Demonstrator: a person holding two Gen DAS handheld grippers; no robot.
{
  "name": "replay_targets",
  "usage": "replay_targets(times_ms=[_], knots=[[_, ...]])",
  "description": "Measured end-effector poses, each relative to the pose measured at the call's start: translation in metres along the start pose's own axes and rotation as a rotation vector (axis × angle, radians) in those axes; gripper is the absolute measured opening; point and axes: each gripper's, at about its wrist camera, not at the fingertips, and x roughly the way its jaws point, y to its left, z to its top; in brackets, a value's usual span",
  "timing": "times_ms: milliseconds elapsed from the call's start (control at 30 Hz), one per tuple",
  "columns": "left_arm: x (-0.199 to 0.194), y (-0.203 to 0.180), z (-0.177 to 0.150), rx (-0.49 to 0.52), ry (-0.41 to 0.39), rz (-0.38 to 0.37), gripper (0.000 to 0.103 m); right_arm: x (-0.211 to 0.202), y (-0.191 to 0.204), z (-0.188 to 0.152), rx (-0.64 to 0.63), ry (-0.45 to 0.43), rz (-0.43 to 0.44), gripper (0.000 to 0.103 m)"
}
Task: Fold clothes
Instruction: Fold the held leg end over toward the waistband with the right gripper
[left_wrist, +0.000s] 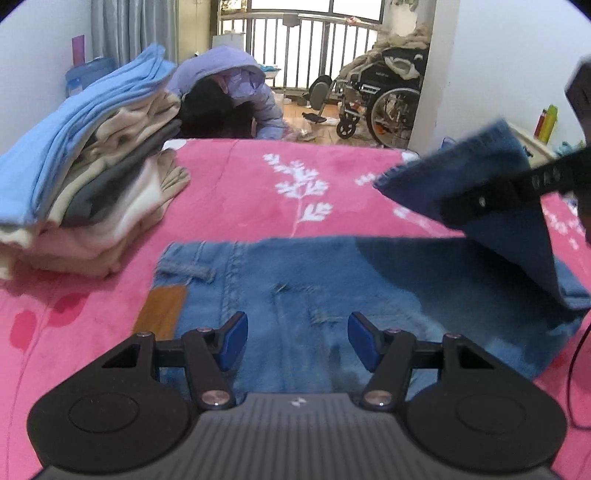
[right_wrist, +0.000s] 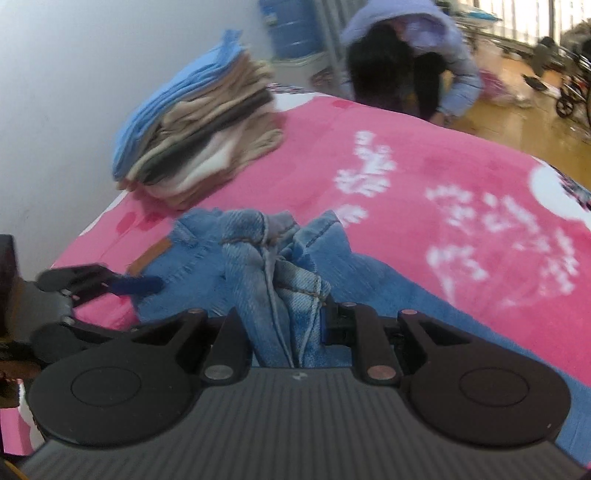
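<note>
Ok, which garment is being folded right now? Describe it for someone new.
On the pink bedspread, right of the folded pile, lie blue jeans. Unlike the pile's knits, they're denim with a tan patch, one end shut in the right tool.

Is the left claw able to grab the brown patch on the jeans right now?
Probably yes. The left claw is open and empty, hovering over the jeans, and the brown patch lies uncovered just to its left. The right claw lifts a different part.

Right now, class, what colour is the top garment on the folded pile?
Light blue: the top garment shows best in the left wrist view.
</note>
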Motion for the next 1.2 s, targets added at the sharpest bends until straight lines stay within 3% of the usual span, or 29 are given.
replay_targets(times_ms=[133, 300, 467, 567, 767, 900, 1067, 1200], knots=[[0.006, 0.013, -0.004, -0.006, -0.005, -0.024, 0.059, 0.018, 0.029, 0.015, -0.022, -0.01, 0.004, 0.014], [-0.017, 0.032, -0.001, -0.079, 0.004, -0.059, 0.059, 0.03, 0.059, 0.018, -0.011, -0.073, 0.018, 0.014], [-0.048, 0.056, 0.004, -0.053, 0.052, 0.017, 0.059, 0.042, 0.095, 0.014, -0.061, -0.117, 0.037, 0.014], [-0.052, 0.076, 0.001, -0.085, 0.064, 0.016, 0.059, 0.053, 0.117, 0.012, -0.11, -0.126, 0.04, 0.014], [-0.028, 0.087, -0.017, -0.135, 0.114, 0.024, 0.057, 0.08, 0.147, 0.001, -0.237, -0.105, -0.042, 0.014], [-0.027, 0.095, -0.022, -0.159, 0.096, 0.019, 0.057, 0.097, 0.165, -0.008, -0.321, -0.09, -0.098, 0.015], [-0.03, 0.114, -0.023, -0.221, 0.083, 0.041, 0.057, 0.112, 0.177, -0.016, -0.394, -0.042, -0.106, 0.024], [-0.035, 0.125, -0.023, -0.254, 0.075, 0.089, 0.057, 0.104, 0.178, -0.014, -0.413, -0.058, -0.082, 0.048]])
